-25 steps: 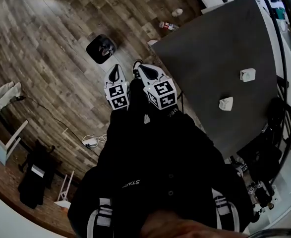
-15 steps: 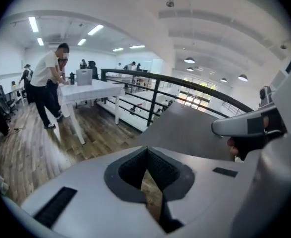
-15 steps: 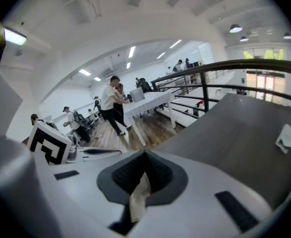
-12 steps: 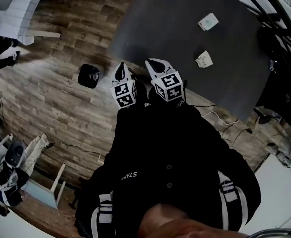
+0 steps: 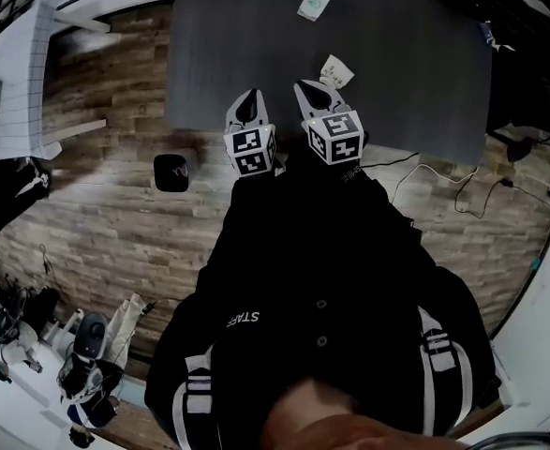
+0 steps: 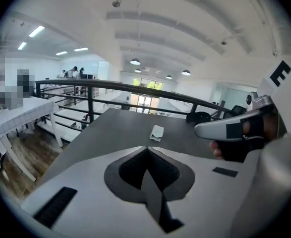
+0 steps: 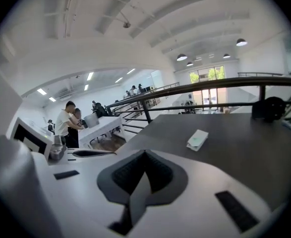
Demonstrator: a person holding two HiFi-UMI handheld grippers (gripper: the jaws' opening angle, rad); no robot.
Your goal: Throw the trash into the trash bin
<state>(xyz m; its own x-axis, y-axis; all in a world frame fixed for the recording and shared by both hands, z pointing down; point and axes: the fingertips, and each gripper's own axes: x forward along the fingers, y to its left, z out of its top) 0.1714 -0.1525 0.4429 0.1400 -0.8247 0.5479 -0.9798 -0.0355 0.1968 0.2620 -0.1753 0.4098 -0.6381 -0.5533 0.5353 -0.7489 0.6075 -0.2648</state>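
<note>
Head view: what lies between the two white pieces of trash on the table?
Nothing; the head view shows only bare table between the nearer piece and the farther piece.

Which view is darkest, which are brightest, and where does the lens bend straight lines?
Head view: darkest, the grey table and black clothing lose detail, and the floorboards curve near the rim. Left gripper view: bright, the ceiling almost washed out, the railing bowed. Right gripper view: equally bright, its railing arched too.
</note>
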